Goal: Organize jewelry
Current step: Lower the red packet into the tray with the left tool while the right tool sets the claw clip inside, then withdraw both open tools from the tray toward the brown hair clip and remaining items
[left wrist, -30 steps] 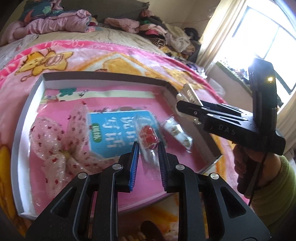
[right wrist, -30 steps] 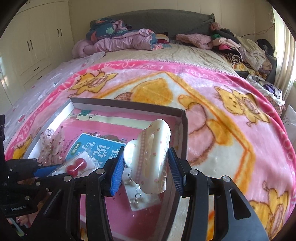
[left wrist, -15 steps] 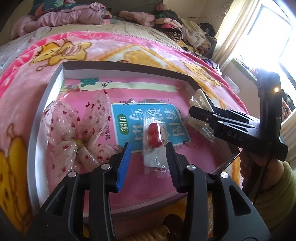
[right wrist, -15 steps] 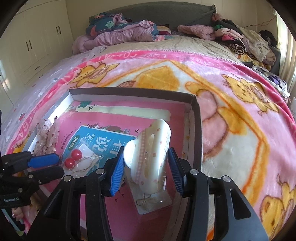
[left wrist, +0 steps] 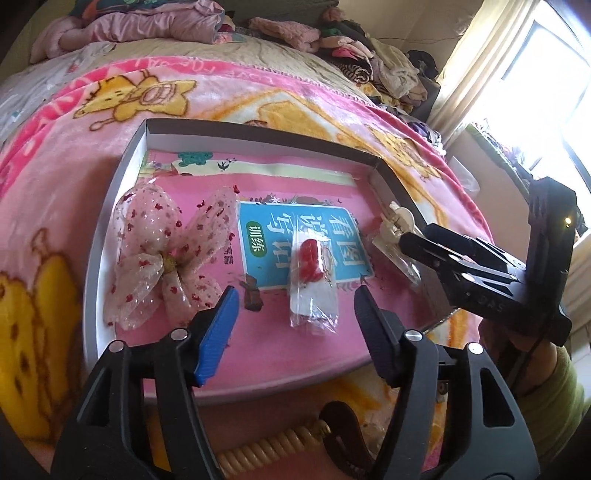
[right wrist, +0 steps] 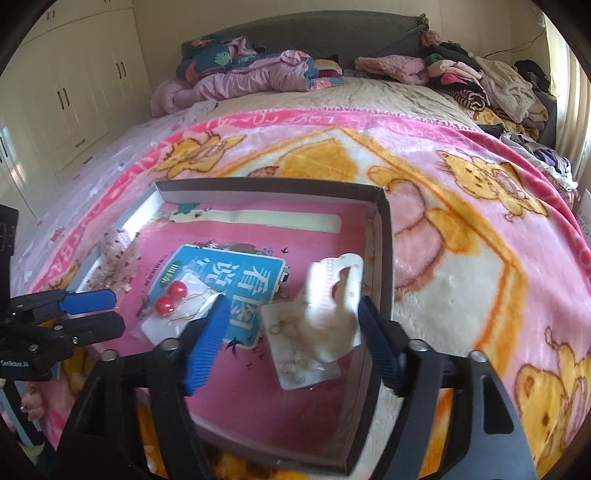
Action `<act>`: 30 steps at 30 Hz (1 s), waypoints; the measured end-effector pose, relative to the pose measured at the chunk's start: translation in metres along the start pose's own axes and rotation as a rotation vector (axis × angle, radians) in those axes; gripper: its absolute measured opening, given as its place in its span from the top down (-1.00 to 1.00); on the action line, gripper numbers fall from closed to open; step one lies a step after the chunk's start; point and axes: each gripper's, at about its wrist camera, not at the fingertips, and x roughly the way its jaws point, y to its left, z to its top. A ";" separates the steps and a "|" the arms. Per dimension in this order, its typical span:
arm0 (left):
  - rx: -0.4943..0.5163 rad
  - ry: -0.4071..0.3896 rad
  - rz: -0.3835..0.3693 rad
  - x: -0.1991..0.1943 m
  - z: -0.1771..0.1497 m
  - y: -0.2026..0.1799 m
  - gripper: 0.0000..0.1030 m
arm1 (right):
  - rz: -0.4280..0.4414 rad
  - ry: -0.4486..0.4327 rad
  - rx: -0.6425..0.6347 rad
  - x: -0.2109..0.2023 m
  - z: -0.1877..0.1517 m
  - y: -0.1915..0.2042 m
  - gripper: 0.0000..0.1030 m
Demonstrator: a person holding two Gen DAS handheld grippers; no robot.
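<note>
We are looking down into a shallow box (left wrist: 110,206) lying on a pink cartoon blanket (right wrist: 461,258) that is covering a bed. Inside the box, a clear packet of red bead earrings (left wrist: 312,273) is resting on a blue book cover (left wrist: 295,236), directly ahead of the left gripper (left wrist: 295,317). A second ago that gripper was pinching the packet; its jaws have just been opening and now stand apart, touching nothing. A sheer spotted bow (left wrist: 162,254) is lying to the left of the book.

At the box's right wall, a cream hair claw (right wrist: 336,295) is lying, motion-blurred, over a packet of thin hoop earrings (right wrist: 295,339), between the fingers of the right gripper (right wrist: 291,343). Earlier the claw was clamped there; the jaws have just been opening, and the pads are no longer pressing it.

Beyond the blanket, heaps of clothing (right wrist: 258,77) are crowding a grey headboard (right wrist: 314,29). White wardrobes (right wrist: 74,74) are standing on the left, and a bright curtained window (left wrist: 535,92) on the right.

The book is showing large Chinese characters, partly covered, and a green oval label. The blanket border is carrying upside-down lettering including "LOVE". The right gripper's body is showing faint letters like "DAS".
</note>
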 end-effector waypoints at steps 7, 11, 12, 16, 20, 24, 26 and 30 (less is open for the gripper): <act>0.005 -0.004 0.011 -0.013 -0.001 -0.006 -0.40 | 0.012 -0.040 0.018 -0.027 -0.005 0.001 -0.73; 0.006 -0.011 0.018 -0.021 -0.002 -0.010 -0.58 | 0.011 -0.053 0.028 -0.041 -0.011 0.001 -0.81; 0.008 -0.012 0.023 -0.022 -0.002 -0.011 -0.63 | 0.011 -0.058 0.030 -0.046 -0.012 0.002 -0.83; 0.015 -0.013 0.042 -0.029 -0.004 -0.014 -0.78 | 0.014 -0.071 0.036 -0.061 -0.017 0.001 -0.84; 0.026 -0.022 0.063 -0.037 -0.006 -0.017 -0.78 | 0.013 -0.087 0.039 -0.073 -0.020 0.002 -0.86; 0.030 -0.035 0.073 -0.046 -0.008 -0.020 -0.78 | 0.013 -0.102 0.036 -0.086 -0.024 0.003 -0.88; 0.031 -0.044 0.075 -0.051 -0.009 -0.021 -0.78 | 0.012 -0.113 0.031 -0.093 -0.025 0.005 -0.88; 0.030 -0.063 0.085 -0.061 -0.010 -0.023 -0.78 | 0.011 -0.128 0.019 -0.104 -0.025 0.009 -0.88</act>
